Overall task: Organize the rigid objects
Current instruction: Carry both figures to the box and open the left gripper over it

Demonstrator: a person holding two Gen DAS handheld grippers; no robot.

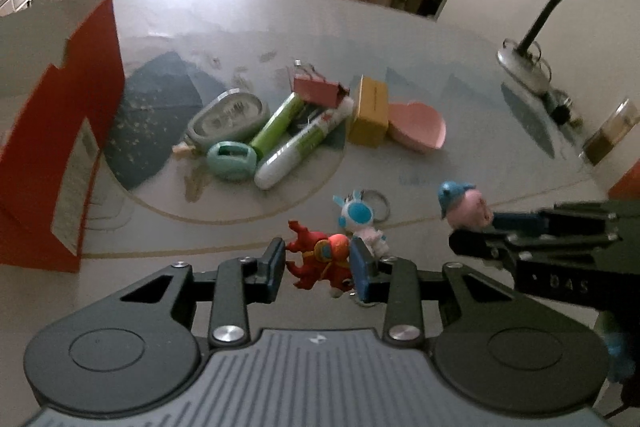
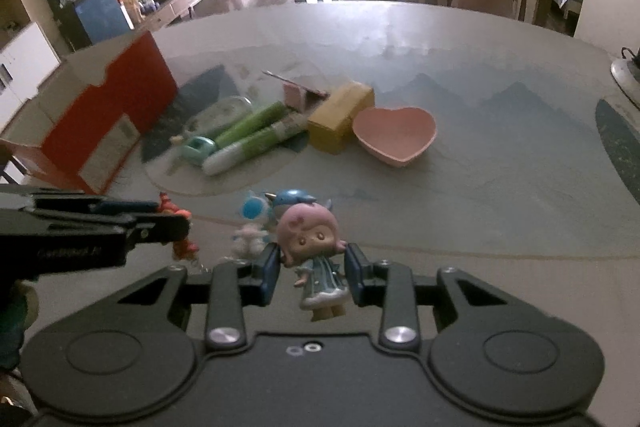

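1. Far left on the counter [image 2: 500,147] stands an open red box [image 2: 116,107], a likely place for sorted things.
2. Beside it lies a loose heap: a grey oval case [image 1: 230,115], a mint tape dispenser [image 1: 232,161], a green tube [image 1: 278,121] and a white-and-green tube [image 1: 304,143], with a pink clip [image 1: 318,89] on top.
3. Next come a yellow carton [image 1: 370,113] and, touching it, a pink heart-shaped dish [image 2: 396,135].
4. Nearer the camera, the left hand-held gripper [image 1: 318,265] is clamped on a red figurine [image 1: 316,259], its pads pressing both flanks. The figurine looks like light, stiff plastic with thin limbs that could snap; the torso is the safest hold.
5. Just beyond it a white-and-blue keyring figure [image 1: 360,219] rests on the counter, not held.
6. The right hand-held gripper [image 2: 310,273] is closed on a pink-haired doll [image 2: 314,251] with a blue cap, pinched at the shoulders. It seems rigid, smooth and top-heavy, so it may swivel in the grip.
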